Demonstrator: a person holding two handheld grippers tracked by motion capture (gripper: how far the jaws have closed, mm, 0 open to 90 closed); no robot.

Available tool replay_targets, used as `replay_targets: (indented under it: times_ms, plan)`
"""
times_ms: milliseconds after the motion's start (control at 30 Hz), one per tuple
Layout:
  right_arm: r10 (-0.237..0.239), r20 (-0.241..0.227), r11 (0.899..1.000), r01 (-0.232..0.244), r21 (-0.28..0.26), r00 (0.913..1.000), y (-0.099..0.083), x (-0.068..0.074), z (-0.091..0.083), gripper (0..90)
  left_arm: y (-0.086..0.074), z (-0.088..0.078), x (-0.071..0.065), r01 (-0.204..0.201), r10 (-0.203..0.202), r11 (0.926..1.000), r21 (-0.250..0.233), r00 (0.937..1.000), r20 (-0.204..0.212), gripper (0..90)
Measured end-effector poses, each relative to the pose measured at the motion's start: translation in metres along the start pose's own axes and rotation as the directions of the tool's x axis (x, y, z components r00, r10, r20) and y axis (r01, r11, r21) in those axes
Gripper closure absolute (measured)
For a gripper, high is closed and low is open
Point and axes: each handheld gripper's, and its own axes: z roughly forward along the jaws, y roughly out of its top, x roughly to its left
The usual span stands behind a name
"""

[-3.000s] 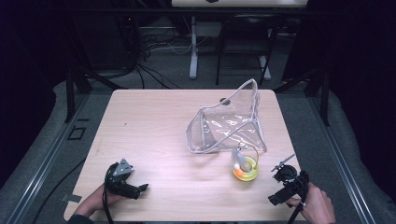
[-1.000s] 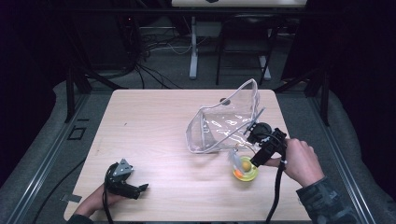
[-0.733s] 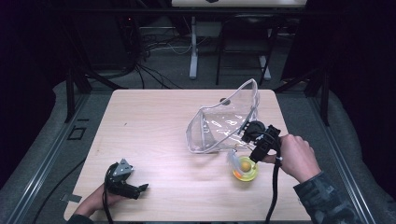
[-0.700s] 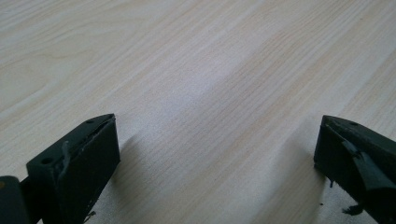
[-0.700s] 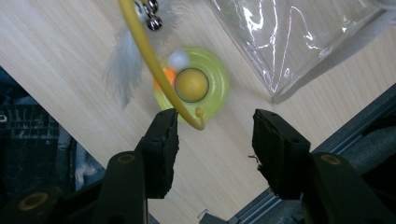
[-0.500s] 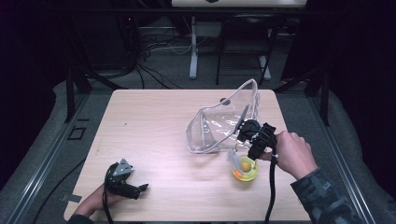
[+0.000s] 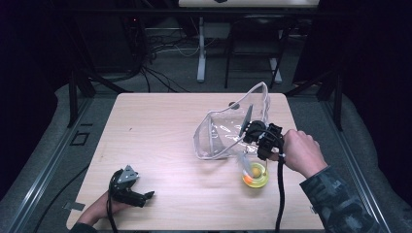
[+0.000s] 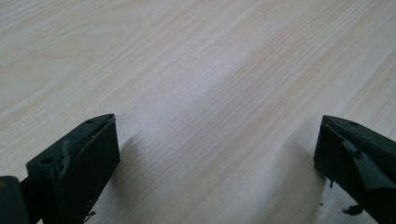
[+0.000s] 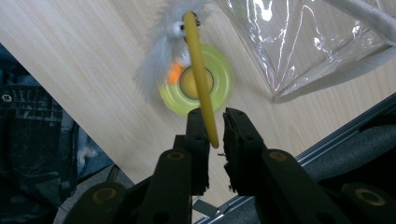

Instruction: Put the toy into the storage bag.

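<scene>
The right gripper (image 9: 215, 128), jaws just closed on a yellow wand (image 9: 200, 70) of the feathered toy (image 7: 253, 174), near the clear bag (image 7: 228, 128); bagging remains. The left gripper (image 7: 145, 196) rests wide open, near-left.

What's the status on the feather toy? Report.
Done: right gripper, jaws just closing, pinches the yellow stick. In hand: that grip; green base sits on the table beside the clear bag. Left: lifting the toy, probably into the bag; left gripper open.
</scene>
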Motion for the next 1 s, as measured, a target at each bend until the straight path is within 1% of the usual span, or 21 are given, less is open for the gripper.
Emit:
replay_targets:
  times_ms: [33,100,133,233,400,433,500,533,667,833,867,967,1000]
  plan:
    - [-0.006,-0.002,1.0,0.006,0.002,1.0,0.001,-0.001,0.0,84.7,0.0,0.0,0.0,0.0,0.0,1.0,0.0,1.0,0.0,0.1]
    - [-0.005,0.001,1.0,0.005,-0.002,1.0,0.001,-0.001,0.0,86.3,0.0,0.0,0.0,0.0,0.0,1.0,0.0,1.0,0.0,0.1]
    - [-0.006,-0.01,1.0,0.006,0.0,0.9999,0.001,-0.002,0.0,87.0,0.0,0.0,0.0,0.005,-0.005,1.0,-0.001,1.0,0.002,0.1]
    - [-0.006,-0.015,1.0,0.006,0.004,0.9999,0.001,-0.005,-0.001,87.1,0.0,0.0,0.0,0.005,-0.005,1.0,-0.001,1.0,0.002,0.1]
    - [0.003,-0.024,1.0,-0.003,-0.006,0.9997,0.001,-0.01,-0.003,87.3,0.0,0.0,0.0,0.005,-0.005,1.0,-0.001,1.0,0.002,0.1]
    - [0.005,-0.034,1.0,-0.006,-0.009,0.9994,0.0,-0.011,-0.003,87.3,0.0,0.0,0.0,0.005,-0.005,1.0,-0.001,1.0,0.002,0.1]
    - [0.009,-0.037,1.0,-0.009,-0.007,0.9993,-0.001,-0.013,-0.004,87.3,0.0,0.0,0.0,0.004,-0.004,1.0,-0.001,1.0,0.002,0.1]
    - [0.013,-0.044,1.0,-0.013,-0.015,0.999,-0.002,-0.015,-0.006,87.3,0.0,0.0,0.0,0.004,-0.004,1.0,-0.001,1.0,0.002,0.1]
    - [0.027,-0.042,1.0,-0.027,-0.016,0.9988,-0.005,-0.017,-0.009,87.3,0.0,0.0,0.0,0.005,-0.005,1.0,-0.001,1.0,0.002,0.1]
    - [0.043,-0.038,0.999,-0.044,-0.018,0.9984,-0.012,-0.022,-0.016,87.3,0.0,0.0,0.0,0.005,-0.005,1.0,-0.001,1.0,0.002,0.1]
    - [0.053,-0.039,0.998,-0.054,-0.026,0.9979,-0.014,-0.023,-0.016,87.2,0.0,0.0,0.0,0.005,-0.005,1.0,-0.001,1.0,0.002,0.1]
    - [0.057,-0.03,0.998,-0.057,-0.016,0.9979,-0.016,-0.026,-0.018,87.3,0.0,0.0,0.0,0.004,-0.004,1.0,-0.001,1.0,0.002,0.1]
    - [0.064,-0.034,0.998,-0.065,-0.021,0.9974,-0.017,-0.027,-0.018,87.2,0.0,0.0,0.0,0.001,-0.001,1.0,-0.001,1.0,0.001,0.1]
